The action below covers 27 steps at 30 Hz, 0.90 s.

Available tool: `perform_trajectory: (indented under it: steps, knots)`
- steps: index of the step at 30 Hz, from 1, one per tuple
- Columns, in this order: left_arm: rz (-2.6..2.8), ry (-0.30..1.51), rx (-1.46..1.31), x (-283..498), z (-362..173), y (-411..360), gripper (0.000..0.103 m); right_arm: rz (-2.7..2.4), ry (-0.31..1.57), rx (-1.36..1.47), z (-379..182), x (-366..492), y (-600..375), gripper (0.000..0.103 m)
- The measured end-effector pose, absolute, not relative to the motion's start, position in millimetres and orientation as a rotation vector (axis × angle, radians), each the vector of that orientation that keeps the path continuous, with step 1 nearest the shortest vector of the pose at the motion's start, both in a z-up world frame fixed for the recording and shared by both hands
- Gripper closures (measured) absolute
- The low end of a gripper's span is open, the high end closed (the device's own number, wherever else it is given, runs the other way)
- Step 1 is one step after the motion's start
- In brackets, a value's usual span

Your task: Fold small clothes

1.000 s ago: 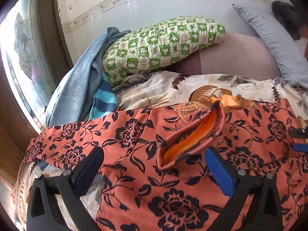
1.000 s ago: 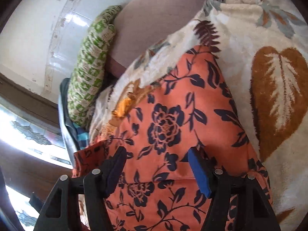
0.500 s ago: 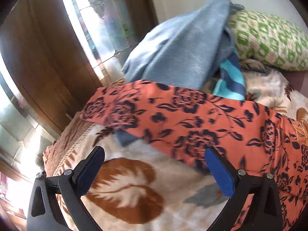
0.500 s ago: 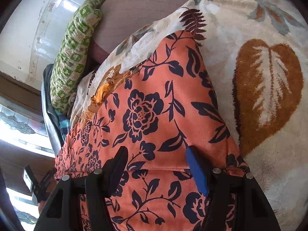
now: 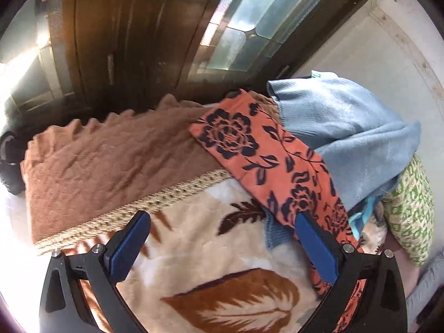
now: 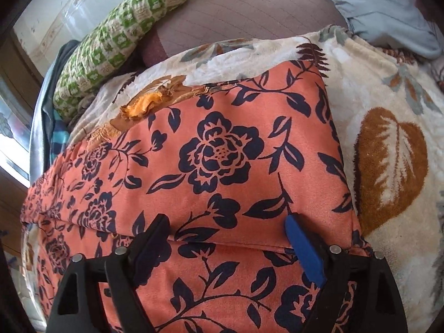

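Your left gripper [image 5: 222, 238] is spread wide, nothing between its fingers, over the leaf-print blanket [image 5: 194, 252]. The orange floral garment [image 5: 277, 166] lies as a long strip here, its long axis slanting from the far end on the brown blanket edge [image 5: 111, 161] down toward your right finger. A blue cloth [image 5: 347, 138] is heaped just beside it, touching its far side. Your right gripper [image 6: 227, 238] is also released, fingers apart above the same orange floral garment [image 6: 222, 152], which lies flat on the blanket with a fold edge running crosswise just ahead of the fingertips. A green checked pillow [image 6: 119, 41] sits beyond.
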State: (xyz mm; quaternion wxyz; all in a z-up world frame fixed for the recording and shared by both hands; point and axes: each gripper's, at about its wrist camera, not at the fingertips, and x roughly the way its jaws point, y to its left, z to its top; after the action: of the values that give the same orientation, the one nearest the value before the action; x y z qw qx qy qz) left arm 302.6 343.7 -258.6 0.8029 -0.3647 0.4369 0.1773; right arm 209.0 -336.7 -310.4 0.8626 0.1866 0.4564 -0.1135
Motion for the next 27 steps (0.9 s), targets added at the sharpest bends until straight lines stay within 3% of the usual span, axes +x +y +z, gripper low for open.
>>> perform_trajectory:
  steps: [5, 11, 16, 18, 20, 27]
  knots:
    - [0.330, 1.000, -0.922, 345.6, -283.8, 317.2, 0.000, -0.234, 0.957, 0.364, -311.4, 209.9, -334.9, 0.010]
    - [0.341, 0.874, -1.061, 364.1, -290.0, 321.9, 0.001, -0.219, 0.950, 0.374, -311.6, 210.3, -335.9, 0.010]
    - [0.351, 0.801, -1.133, 363.2, -297.4, 340.5, 0.029, -0.217, 0.946, 0.376, -311.5, 209.7, -336.0, 0.010]
    - [0.358, 0.775, -1.131, 361.9, -299.1, 345.1, 0.064, -0.222, 0.944, 0.369, -311.8, 210.3, -335.3, 0.010]
    - [0.362, 0.757, -1.139, 358.1, -302.2, 352.7, 0.075, -0.226, 0.942, 0.355, -312.0, 210.6, -333.5, 0.010]
    - [0.400, 0.714, -1.190, 348.3, -300.4, 360.7, 0.074, -0.228, 0.938, 0.350, -311.9, 210.7, -332.0, 0.010]
